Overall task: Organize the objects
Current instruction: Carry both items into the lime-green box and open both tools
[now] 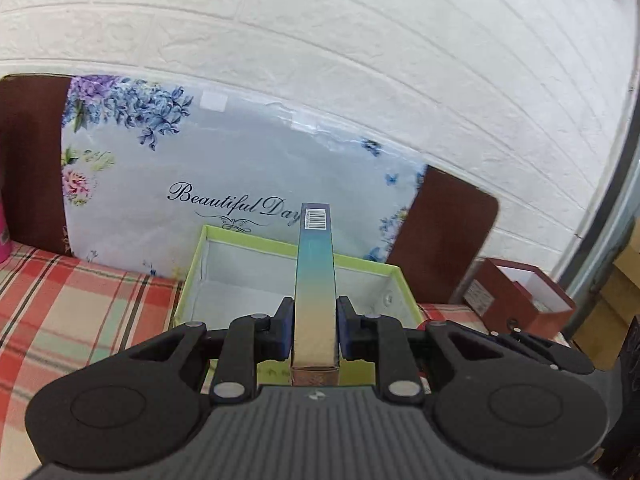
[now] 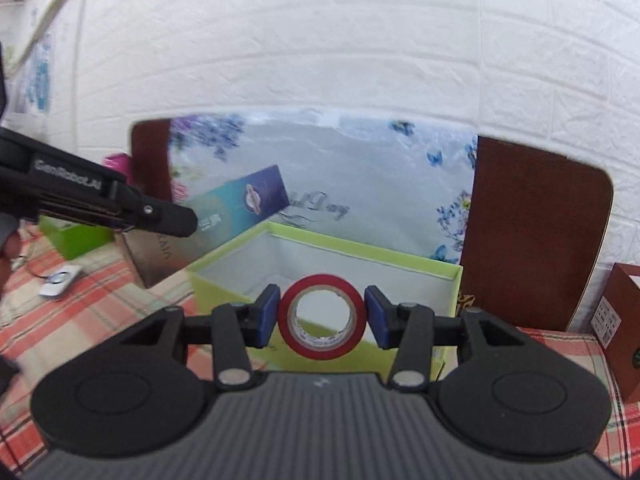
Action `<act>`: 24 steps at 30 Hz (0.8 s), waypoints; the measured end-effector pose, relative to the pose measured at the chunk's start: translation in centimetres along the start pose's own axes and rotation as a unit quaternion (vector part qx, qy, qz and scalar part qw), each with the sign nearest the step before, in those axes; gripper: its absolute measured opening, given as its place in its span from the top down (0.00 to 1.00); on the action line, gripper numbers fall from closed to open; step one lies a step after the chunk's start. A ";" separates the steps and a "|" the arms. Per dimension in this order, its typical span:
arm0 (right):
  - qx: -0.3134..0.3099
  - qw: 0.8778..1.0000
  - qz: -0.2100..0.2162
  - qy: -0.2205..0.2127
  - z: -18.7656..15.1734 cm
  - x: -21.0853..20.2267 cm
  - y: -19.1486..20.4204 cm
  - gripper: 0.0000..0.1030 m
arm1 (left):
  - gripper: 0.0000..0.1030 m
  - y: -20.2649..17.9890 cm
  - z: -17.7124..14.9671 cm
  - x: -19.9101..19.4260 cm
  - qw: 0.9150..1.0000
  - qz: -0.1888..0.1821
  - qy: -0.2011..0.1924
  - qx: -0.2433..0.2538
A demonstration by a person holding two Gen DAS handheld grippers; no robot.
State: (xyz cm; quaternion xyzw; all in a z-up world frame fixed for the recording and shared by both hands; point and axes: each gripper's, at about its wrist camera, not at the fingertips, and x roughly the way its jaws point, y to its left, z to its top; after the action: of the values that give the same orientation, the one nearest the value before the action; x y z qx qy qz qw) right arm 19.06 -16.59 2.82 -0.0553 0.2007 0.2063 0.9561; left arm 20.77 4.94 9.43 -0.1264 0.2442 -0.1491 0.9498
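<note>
Left wrist view: your left gripper clamps a tall carton; tilting could snag the green box rim. Your right gripper pinches the red tape roll lightly; it may slip.

Glossy cardboard carton, woven plaid tablecloth

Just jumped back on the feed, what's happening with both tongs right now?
The left tongs grip a long, slim teal-to-gold carton, held over the open green box on the plaid cloth. The right tongs have a red tape roll between their pads, in front of the same box; whether they touch it is unclear. Inside the box, what shows looks bare.
</note>
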 end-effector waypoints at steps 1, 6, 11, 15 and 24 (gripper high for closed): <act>0.003 1.000 -0.007 0.012 0.1 1.7 -0.6 0.56 | 0.79 0.2 0.2 1.2 1.000 0.005 0.005 -0.002; 0.016 0.998 -0.036 0.055 -0.9 7.9 -3.1 0.56 | 0.79 2.1 0.7 6.5 0.999 0.022 0.036 -0.024; 0.003 0.998 -0.038 0.053 -2.2 8.1 -4.1 0.20 | 0.19 2.6 0.6 6.9 0.998 0.061 0.011 0.001; 0.000 1.000 -0.007 0.027 -2.7 4.3 -4.1 0.12 | 0.19 3.1 0.3 5.5 0.999 0.047 -0.014 0.004; -0.046 0.992 -0.094 0.064 -3.6 6.7 -4.1 0.12 | 0.18 1.8 -0.7 4.5 0.999 0.050 -0.001 0.017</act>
State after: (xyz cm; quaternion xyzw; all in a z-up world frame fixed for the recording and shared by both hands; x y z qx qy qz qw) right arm 25.01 -18.47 -3.05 -0.1307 0.2453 0.1204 0.9530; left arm 24.59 4.93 6.31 -0.0980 0.2470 -0.1059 0.9582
